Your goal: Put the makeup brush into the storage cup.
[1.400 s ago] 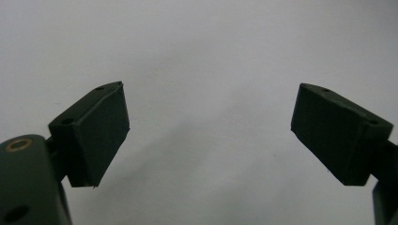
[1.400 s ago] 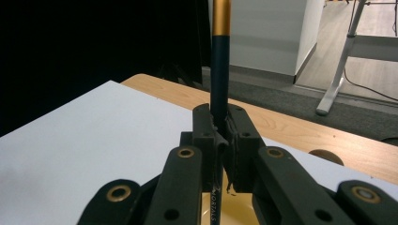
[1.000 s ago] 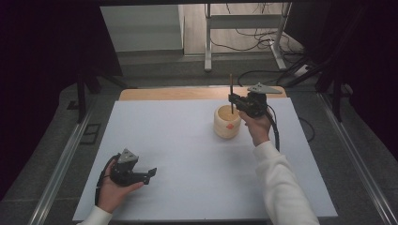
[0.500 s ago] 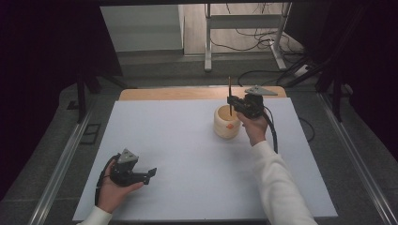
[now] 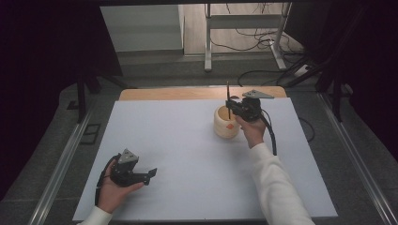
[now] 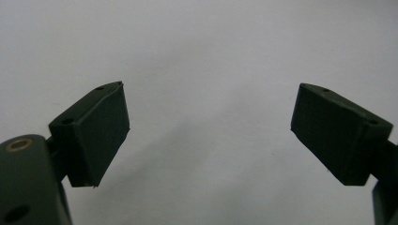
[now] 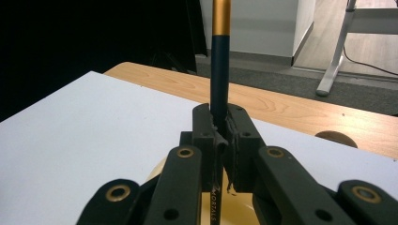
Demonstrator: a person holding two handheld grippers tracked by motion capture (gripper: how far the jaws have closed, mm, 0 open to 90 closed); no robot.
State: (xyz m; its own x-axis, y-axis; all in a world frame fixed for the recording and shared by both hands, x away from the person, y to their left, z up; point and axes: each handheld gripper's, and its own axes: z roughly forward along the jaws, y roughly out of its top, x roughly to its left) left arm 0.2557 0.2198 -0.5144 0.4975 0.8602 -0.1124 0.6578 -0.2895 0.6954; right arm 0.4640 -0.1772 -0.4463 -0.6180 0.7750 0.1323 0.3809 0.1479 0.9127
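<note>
Broadly, a wide white sheet-covered table (image 5: 187,154) takes up most of the high view, with a strip of light wooden tabletop (image 5: 187,93) showing along its far edge. On the white surface, toward the far right, stands a squat, rounded pale wooden pot (image 5: 225,124) with a small orange mark on its side.

Just beside that pot on its right, the right gripper (image 5: 233,106) is held upright over the pot's rim, its black jaws pressed together on a thin dark pencil with a gold-coloured upper band (image 7: 219,70). The pencil stands nearly vertical; in the right gripper view its lower part runs down between the pads toward the pot's open mouth, and whether its tip touches anything inside I cannot tell.

Well apart from these, at the near left of the table, the left gripper (image 5: 149,174) lies low over the white sheet, its jaws wide apart with nothing between them.
</note>
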